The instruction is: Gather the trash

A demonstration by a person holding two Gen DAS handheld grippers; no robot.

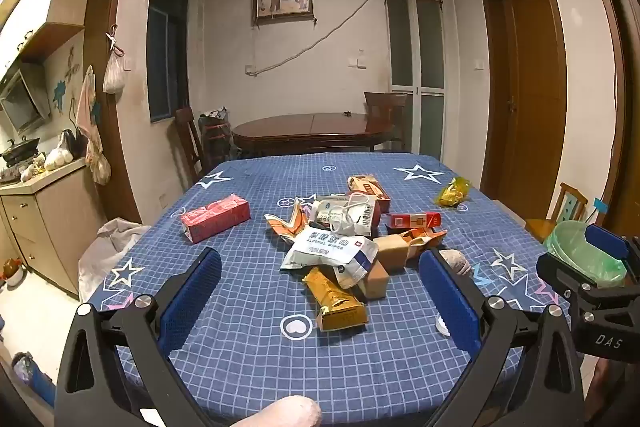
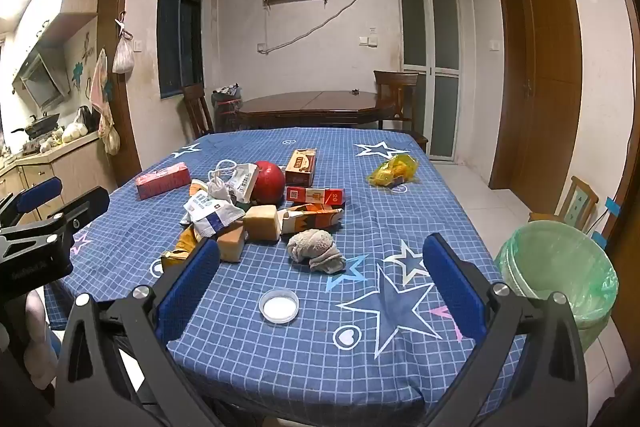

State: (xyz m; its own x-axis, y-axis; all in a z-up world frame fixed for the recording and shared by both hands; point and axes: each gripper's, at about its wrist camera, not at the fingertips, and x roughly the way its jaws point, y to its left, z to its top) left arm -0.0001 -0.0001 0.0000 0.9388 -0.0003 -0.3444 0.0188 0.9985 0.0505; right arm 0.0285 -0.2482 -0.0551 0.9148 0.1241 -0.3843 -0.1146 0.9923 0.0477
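Observation:
A heap of trash lies mid-table on the blue checked cloth [image 1: 248, 347]: a white wipes packet [image 1: 332, 251], a yellow wrapper [image 1: 336, 301], tan blocks [image 2: 262, 223], a red carton [image 2: 316, 195] and a red ball [image 2: 269, 177]. A pink box [image 1: 214, 218] lies to the left, a yellow bag [image 2: 394, 169] at the far right. A grey cloth wad [image 2: 316, 251] and a small white lid [image 2: 279, 305] lie nearer. A bin with a green liner [image 2: 560, 267] stands off the table's right side. My left gripper [image 1: 320, 291] and right gripper [image 2: 320, 277] hover open over the near edge, holding nothing.
A wooden chair [image 2: 576, 205] stands behind the bin. A dark dining table [image 2: 312, 107] with chairs is beyond. A kitchen counter [image 1: 44, 183] runs along the left. A white bag [image 1: 108, 251] lies on the floor by the table's left side.

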